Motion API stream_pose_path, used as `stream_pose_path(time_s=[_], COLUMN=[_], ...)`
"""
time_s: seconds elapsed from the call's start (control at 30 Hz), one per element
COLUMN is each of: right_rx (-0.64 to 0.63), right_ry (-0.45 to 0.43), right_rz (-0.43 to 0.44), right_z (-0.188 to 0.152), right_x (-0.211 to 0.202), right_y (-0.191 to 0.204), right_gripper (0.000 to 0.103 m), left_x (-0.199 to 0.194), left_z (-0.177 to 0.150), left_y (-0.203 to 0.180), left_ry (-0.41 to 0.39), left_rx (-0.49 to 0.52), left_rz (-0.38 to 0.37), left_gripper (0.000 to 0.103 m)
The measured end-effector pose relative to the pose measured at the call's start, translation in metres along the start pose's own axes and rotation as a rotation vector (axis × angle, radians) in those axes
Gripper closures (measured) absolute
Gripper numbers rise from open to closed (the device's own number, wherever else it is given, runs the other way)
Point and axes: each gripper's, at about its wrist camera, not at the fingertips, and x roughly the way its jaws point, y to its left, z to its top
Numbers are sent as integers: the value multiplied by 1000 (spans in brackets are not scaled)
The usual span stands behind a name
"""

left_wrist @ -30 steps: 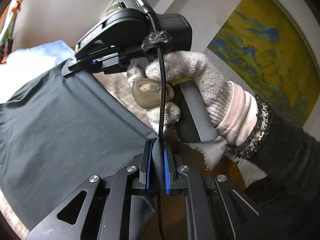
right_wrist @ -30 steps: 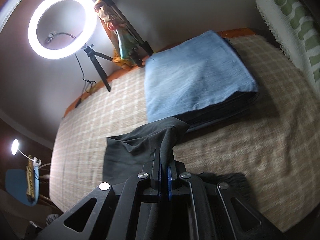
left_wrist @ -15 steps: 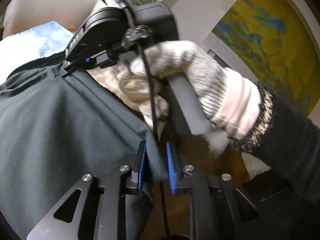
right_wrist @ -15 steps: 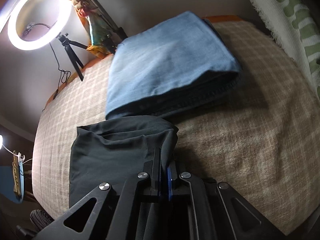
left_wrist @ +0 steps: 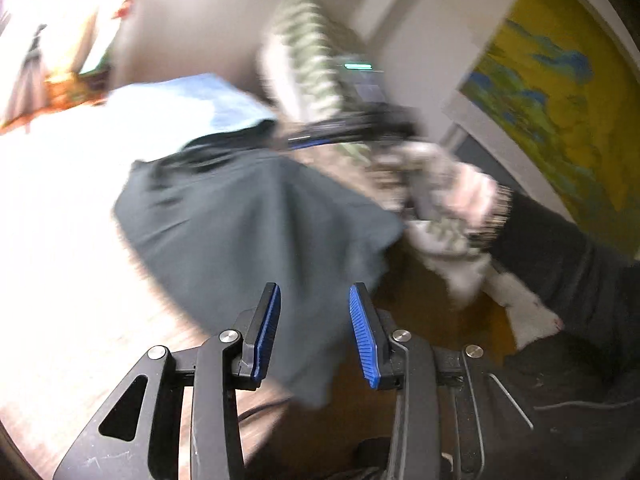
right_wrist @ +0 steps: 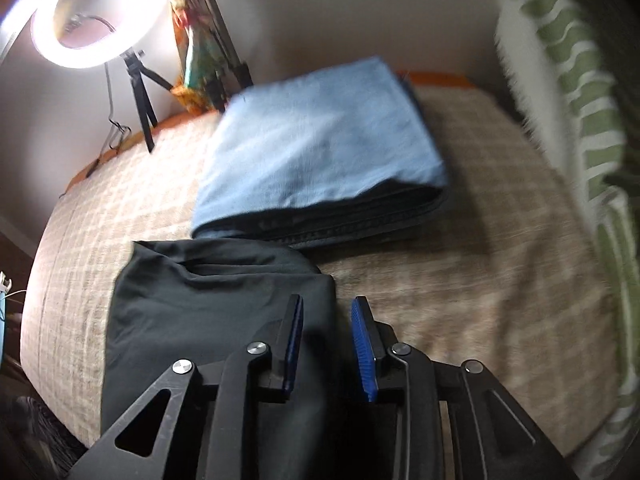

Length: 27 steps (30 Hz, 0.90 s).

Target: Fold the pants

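Observation:
The dark grey pants [left_wrist: 248, 216] lie folded on the checked beige bed cover [right_wrist: 460, 280], near its front edge. In the right wrist view the pants [right_wrist: 208, 300] sit just in front of a stack of folded clothes. My left gripper [left_wrist: 314, 334] is open, with the pants' near corner lying loose between its blue pads. My right gripper [right_wrist: 326, 344] is open over the pants' right edge, holding nothing. It also shows in the blurred left wrist view [left_wrist: 352, 132], in a gloved hand beyond the pants.
A stack of folded clothes topped with a light blue piece [right_wrist: 320, 152] lies behind the pants. A green-striped white pillow [right_wrist: 572, 120] lines the right side. A ring light on a tripod [right_wrist: 96, 16] stands at the back left. A yellow painting [left_wrist: 560, 88] hangs on the wall.
Both grippers have opened and let go of the pants, which now lie on the bed. The left gripper has pulled back and swung, blurring its view.

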Motion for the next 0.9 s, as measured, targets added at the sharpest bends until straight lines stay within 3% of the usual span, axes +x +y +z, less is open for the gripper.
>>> stream_pose_path(time_s=[0.13,0.3,0.43,0.63,0.9], right_rx=[-19,-51,-112,-94,-77], right_ry=[-36,-49,-1,74,127], right_rz=[23,93,102,63,66], right_z=[-18,-49,-74,-96,-99], right_x=[-36,-54,-44,-24,-14], right_y=[6,26,44,32,14], right_gripper=[67,67,67,67,66], left_x=[-2,22,51,76,69], left_z=[-14,-17,-21,-41,-38], left_y=[27,6,-17,-23,-19], left_ry=[16,34,79,130,142], left_rx=[-82,-16,57,57,30], left_rz=[48,45,36,42,12], left_gripper=[69,69,69,69,69])
